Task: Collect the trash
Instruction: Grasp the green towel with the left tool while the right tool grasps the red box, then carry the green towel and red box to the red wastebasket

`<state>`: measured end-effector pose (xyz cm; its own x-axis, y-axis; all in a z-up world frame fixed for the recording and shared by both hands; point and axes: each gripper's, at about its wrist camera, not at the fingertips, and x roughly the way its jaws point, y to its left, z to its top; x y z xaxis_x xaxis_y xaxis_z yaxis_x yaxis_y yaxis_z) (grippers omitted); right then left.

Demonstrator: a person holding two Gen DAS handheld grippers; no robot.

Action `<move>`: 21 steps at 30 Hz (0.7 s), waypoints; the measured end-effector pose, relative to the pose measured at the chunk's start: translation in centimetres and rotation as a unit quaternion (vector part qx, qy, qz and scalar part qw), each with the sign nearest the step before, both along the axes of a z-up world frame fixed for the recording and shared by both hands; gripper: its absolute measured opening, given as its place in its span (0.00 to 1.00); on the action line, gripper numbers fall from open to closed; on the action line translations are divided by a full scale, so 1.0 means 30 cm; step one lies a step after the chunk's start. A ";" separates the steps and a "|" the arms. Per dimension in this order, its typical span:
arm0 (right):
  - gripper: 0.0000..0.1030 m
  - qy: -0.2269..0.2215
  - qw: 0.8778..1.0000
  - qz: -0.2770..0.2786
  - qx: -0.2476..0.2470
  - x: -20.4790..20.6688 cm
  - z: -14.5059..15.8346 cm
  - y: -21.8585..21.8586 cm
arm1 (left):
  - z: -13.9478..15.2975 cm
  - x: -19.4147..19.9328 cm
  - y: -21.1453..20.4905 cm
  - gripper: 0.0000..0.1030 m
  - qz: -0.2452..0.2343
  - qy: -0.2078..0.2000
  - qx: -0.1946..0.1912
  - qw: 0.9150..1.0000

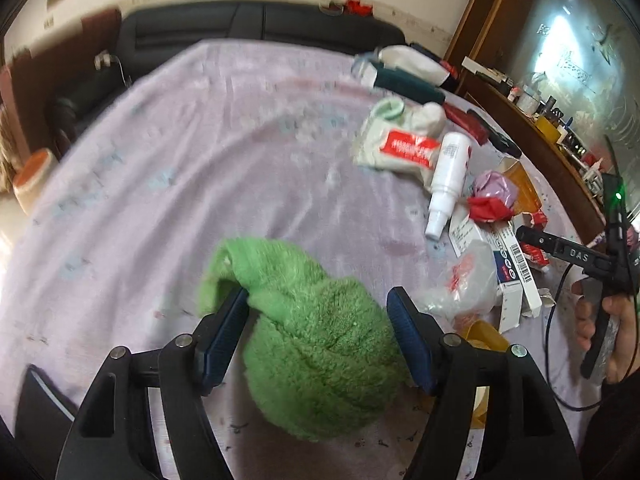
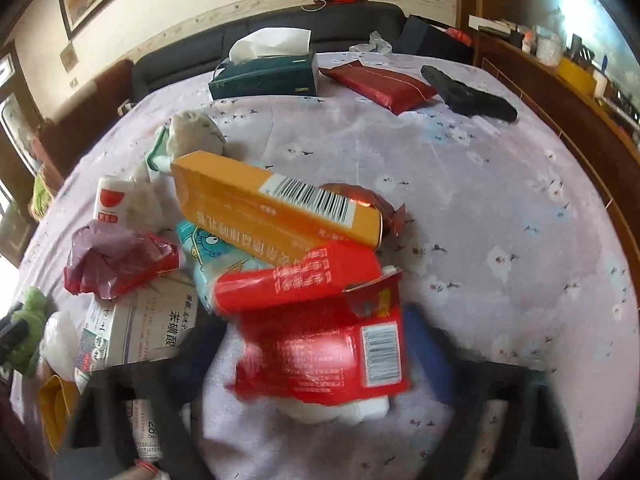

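A green fluffy cloth (image 1: 316, 348) lies on the lilac flowered tablecloth (image 1: 180, 140), between the fingers of my open left gripper (image 1: 318, 298). To its right is a litter pile with a white spray bottle (image 1: 448, 176) and a clear plastic bag (image 1: 468, 280). In the right wrist view the pile holds an orange box (image 2: 276, 204), a red box (image 2: 296, 276), a white medicine box (image 2: 144, 332) and a crumpled purple-red bag (image 2: 112, 260). My right gripper (image 2: 310, 324) is blurred and open. A torn red packet (image 2: 320, 360) lies between its fingers with a gap on each side.
At the table's far side stand a dark green tissue box (image 2: 264, 76), a red pouch (image 2: 380, 84) and a black object (image 2: 468, 96). A dark sofa (image 1: 260, 24) lies beyond. A wooden shelf (image 1: 540, 140) of small items runs along the right. A person's hand (image 1: 616, 332) holds the right gripper.
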<state>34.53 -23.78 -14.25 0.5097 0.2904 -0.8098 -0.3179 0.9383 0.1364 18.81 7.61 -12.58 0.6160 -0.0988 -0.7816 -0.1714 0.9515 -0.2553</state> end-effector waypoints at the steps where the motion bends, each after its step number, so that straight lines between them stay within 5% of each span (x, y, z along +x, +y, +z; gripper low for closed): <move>1: 0.81 0.002 1.000 -0.005 0.005 -0.005 0.001 -0.004 | -0.008 0.002 0.004 0.68 0.000 0.002 -0.006 1.000; 3: 0.81 -0.005 1.000 -0.010 0.010 -0.025 0.014 -0.012 | -0.007 -0.004 0.014 0.52 0.003 -0.004 -0.017 1.000; 6: 0.81 -0.019 0.999 -0.028 0.038 -0.076 0.059 -0.041 | 0.000 -0.012 0.016 0.44 0.006 -0.010 -0.024 1.000; 15: 0.81 -0.088 0.985 -0.070 0.129 -0.424 0.311 -0.143 | 0.213 -0.194 -0.041 0.41 0.007 -0.087 -0.008 0.996; 21: 0.81 -0.139 0.971 -0.110 0.158 -0.726 0.449 -0.221 | 0.415 -0.359 -0.191 0.41 -0.049 -0.156 -0.006 0.987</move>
<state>12.76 -30.42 -0.79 0.7733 0.3625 -0.5202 -0.1808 0.9125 0.3671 8.05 1.86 -0.13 0.8137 -0.1768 -0.5538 0.0093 0.9565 -0.2917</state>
